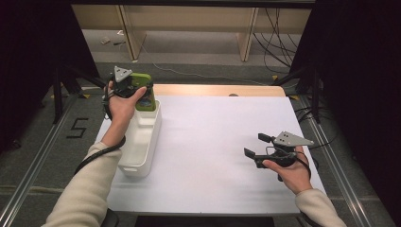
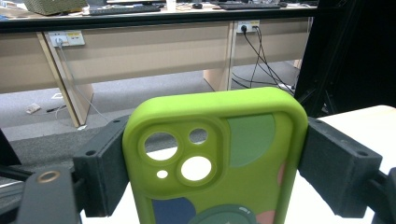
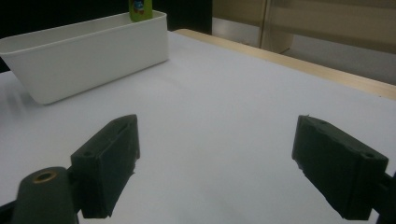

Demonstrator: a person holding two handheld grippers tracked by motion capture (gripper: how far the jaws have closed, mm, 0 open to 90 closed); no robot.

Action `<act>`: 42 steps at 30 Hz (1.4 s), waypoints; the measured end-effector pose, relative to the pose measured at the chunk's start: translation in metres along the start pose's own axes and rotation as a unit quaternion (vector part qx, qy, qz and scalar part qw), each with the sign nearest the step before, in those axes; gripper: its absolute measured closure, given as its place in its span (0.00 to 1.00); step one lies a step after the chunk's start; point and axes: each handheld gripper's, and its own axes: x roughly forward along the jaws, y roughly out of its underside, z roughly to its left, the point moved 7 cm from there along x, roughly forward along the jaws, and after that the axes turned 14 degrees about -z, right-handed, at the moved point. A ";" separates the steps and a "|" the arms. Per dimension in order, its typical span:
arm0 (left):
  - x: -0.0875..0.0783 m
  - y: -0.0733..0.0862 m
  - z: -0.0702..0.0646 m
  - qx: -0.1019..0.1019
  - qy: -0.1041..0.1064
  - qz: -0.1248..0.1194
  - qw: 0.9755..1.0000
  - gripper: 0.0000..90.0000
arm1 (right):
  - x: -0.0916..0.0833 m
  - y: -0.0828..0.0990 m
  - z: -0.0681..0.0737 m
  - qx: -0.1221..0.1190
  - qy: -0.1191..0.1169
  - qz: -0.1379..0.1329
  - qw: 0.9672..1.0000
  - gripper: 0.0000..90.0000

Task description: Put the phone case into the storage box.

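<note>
Right claw [image 1: 257, 147] near the worktop's [image 1: 213, 142] front right: jaws spread wide, nothing between them, just above the white surface. Farther back on the left, the left claw [image 1: 135, 91] is clamped on a green phone case [image 2: 215, 154], both pads on its side edges. Case stands upright over the far end of the white bin [image 1: 142, 142].

White bin [image 1: 142, 142] alone on open tabletop [image 1: 213, 151]
</note>
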 end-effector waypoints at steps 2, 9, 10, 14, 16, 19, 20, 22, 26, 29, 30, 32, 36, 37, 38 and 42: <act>0.000 0.001 0.000 0.001 0.000 0.001 1.000 0.18 | 0.000 0.000 0.000 0.000 0.001 0.000 1.000 0.18; 0.001 0.002 0.000 0.001 -0.001 0.003 1.000 0.18 | 0.000 0.001 0.000 -0.001 -0.001 0.001 1.000 0.18; 0.001 0.002 0.000 0.002 -0.001 0.003 1.000 0.18 | 0.000 0.001 0.000 -0.001 -0.001 0.001 1.000 0.18; 0.002 0.004 0.001 0.003 -0.001 0.005 1.000 0.18 | 0.000 0.000 0.000 0.000 -0.001 0.000 1.000 0.18; 0.002 0.004 0.001 0.002 -0.001 0.006 1.000 0.18 | 0.000 0.001 0.000 0.000 -0.001 0.000 1.000 0.18; 0.002 0.005 0.002 0.002 -0.002 0.006 1.000 0.18 | 0.000 0.001 0.000 0.000 -0.001 0.000 1.000 0.18; 0.002 0.005 0.002 0.002 -0.001 0.007 1.000 0.18 | 0.000 0.000 0.000 0.000 -0.001 0.000 1.000 0.18; 0.002 0.005 0.001 0.002 -0.001 0.007 1.000 0.18 | 0.000 0.001 0.000 0.000 -0.001 0.001 1.000 0.18; 0.003 0.007 0.000 -0.005 0.002 0.011 1.000 0.18 | 0.001 0.001 0.000 0.000 -0.001 0.000 1.000 0.18; 0.003 0.007 -0.001 -0.006 0.002 0.012 1.000 0.18 | 0.001 0.001 0.000 0.000 -0.001 0.000 1.000 0.18; 0.004 0.008 -0.001 -0.006 0.002 0.012 1.000 0.18 | 0.001 0.001 0.000 0.000 -0.001 0.000 1.000 0.18; 0.004 0.008 -0.001 -0.006 0.002 0.012 1.000 0.18 | 0.001 0.001 0.000 0.000 -0.001 -0.001 1.000 0.18; 0.004 0.008 -0.001 -0.006 0.002 0.013 1.000 0.18 | 0.000 0.000 0.000 0.000 -0.001 0.000 1.000 0.18; 0.004 0.009 -0.001 -0.007 0.002 0.014 1.000 0.18 | 0.001 0.001 0.000 0.000 -0.001 -0.001 1.000 0.18; 0.004 0.009 -0.001 -0.007 0.002 0.014 1.000 0.18 | 0.001 0.001 0.000 0.000 -0.001 0.000 1.000 0.18; 0.005 0.010 -0.001 -0.007 0.002 0.015 1.000 0.18 | 0.001 0.001 0.000 0.000 -0.001 -0.001 1.000 0.18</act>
